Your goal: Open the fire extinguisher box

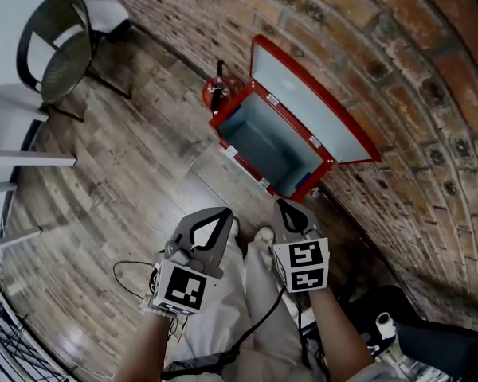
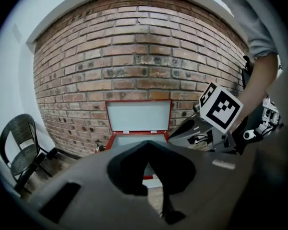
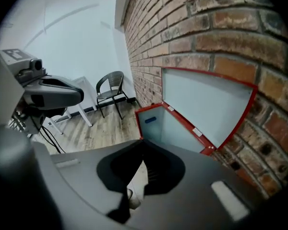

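Note:
The red fire extinguisher box (image 1: 240, 119) stands on the floor against the brick wall. Its lid (image 1: 311, 102) is swung up and leans on the bricks, and the pale inside is bare. A red extinguisher (image 1: 215, 92) stands just beyond the box's far end. My left gripper (image 1: 221, 215) and right gripper (image 1: 287, 207) hover side by side near my legs, well short of the box, both shut and holding nothing. The left gripper view shows the open box (image 2: 138, 116) ahead past the closed jaws, with the right gripper (image 2: 185, 128) beside it. In the right gripper view the box (image 3: 165, 128) lies below right.
A black mesh chair (image 1: 56, 50) stands at the far left by white table legs (image 1: 16, 161). Cables (image 1: 131, 270) trail on the wooden floor near my left side. Dark gear (image 1: 430, 337) sits at the lower right by the brick wall (image 1: 398, 62).

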`<action>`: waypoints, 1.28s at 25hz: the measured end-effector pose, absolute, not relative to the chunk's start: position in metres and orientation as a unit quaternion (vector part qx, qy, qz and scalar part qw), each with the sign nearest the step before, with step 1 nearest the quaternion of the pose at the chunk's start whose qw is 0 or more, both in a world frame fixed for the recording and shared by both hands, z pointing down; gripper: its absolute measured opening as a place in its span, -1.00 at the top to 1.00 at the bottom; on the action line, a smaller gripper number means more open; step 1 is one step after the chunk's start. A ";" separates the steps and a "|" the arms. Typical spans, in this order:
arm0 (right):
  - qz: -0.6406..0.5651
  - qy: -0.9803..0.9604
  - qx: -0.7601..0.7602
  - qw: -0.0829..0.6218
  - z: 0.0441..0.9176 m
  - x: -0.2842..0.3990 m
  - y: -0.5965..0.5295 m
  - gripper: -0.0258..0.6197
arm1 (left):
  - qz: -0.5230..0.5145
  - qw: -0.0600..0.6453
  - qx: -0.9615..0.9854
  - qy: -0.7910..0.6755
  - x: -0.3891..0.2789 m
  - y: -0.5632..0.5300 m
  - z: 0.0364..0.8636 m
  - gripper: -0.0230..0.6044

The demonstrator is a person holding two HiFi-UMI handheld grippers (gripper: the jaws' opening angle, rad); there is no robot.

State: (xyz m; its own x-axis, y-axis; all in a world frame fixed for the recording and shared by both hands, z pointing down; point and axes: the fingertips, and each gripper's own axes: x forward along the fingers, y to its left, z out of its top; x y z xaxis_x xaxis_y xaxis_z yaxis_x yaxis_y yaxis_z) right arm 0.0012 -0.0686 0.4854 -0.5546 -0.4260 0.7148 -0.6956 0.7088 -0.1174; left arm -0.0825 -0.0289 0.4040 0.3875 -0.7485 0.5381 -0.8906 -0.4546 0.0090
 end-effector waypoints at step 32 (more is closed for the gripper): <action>0.014 -0.887 0.420 0.192 0.170 0.050 -0.101 0.90 | 0.158 -0.005 0.832 -0.532 -0.082 -0.062 0.133 0.93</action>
State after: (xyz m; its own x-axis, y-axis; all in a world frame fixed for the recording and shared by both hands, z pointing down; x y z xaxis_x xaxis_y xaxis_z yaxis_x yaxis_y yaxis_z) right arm 0.0501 -0.1011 0.1702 -0.5744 -0.7393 0.3514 -0.7497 0.6475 0.1367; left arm -0.0816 -0.0622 0.1334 0.3847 -0.8864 0.2577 -0.8831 -0.4346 -0.1766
